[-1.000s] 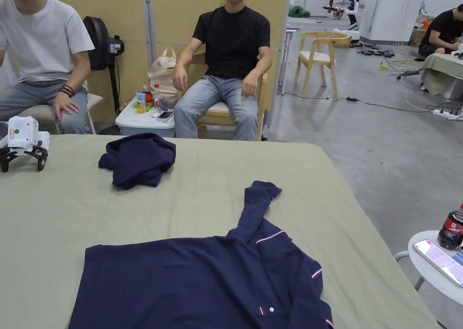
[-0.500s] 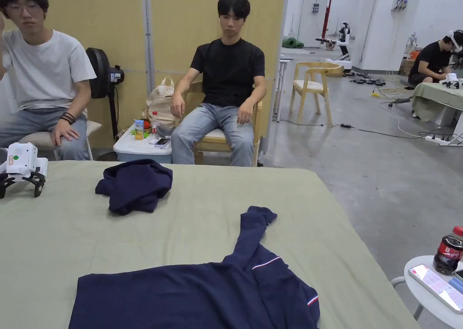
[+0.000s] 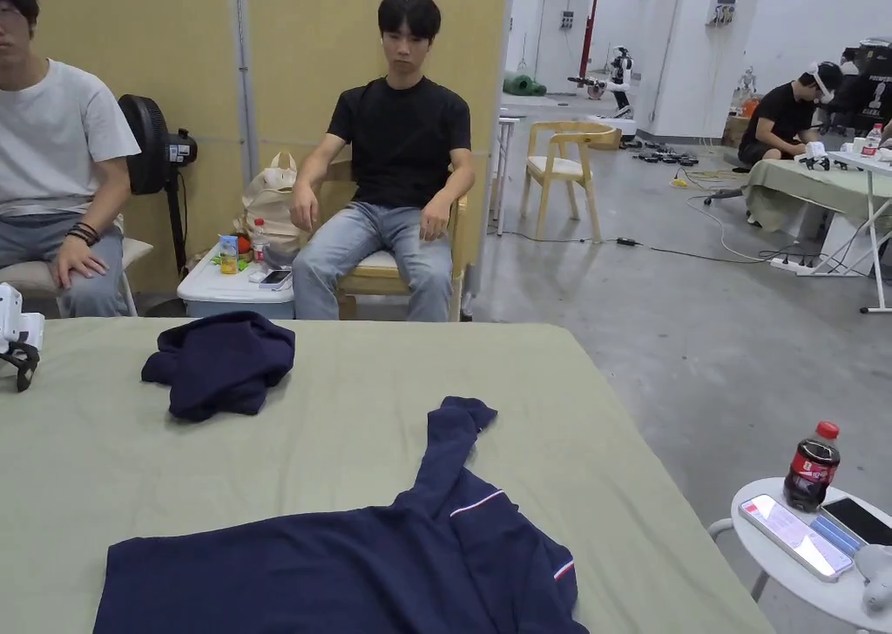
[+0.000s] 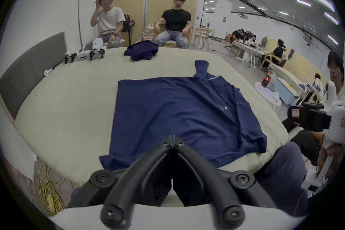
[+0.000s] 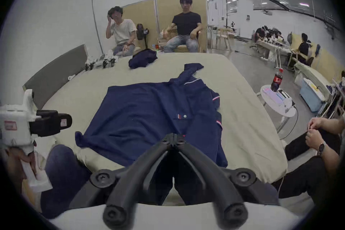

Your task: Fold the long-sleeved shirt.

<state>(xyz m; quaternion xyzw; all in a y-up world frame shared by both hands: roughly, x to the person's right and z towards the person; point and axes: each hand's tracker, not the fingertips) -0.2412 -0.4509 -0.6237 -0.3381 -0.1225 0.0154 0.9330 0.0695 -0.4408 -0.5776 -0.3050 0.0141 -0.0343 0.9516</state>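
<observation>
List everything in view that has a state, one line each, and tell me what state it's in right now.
Long-sleeved shirt: spread flat on the bed, one sleeve stretched out away from the person, not yet folded.
Second navy garment: bunched in a heap.
Left gripper: jaws shut, holding nothing.
Right gripper: jaws shut, holding nothing.
Soda bottle: upright, cap on.
Phone: lying flat, screen lit.

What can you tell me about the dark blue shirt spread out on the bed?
The long-sleeved shirt is navy, soft-looking cloth, lying flat on the green sheet. One sleeve stretches away toward the far side. White and red trim lines show near its right edge, plus a small button. Neither gripper touches it.
</observation>
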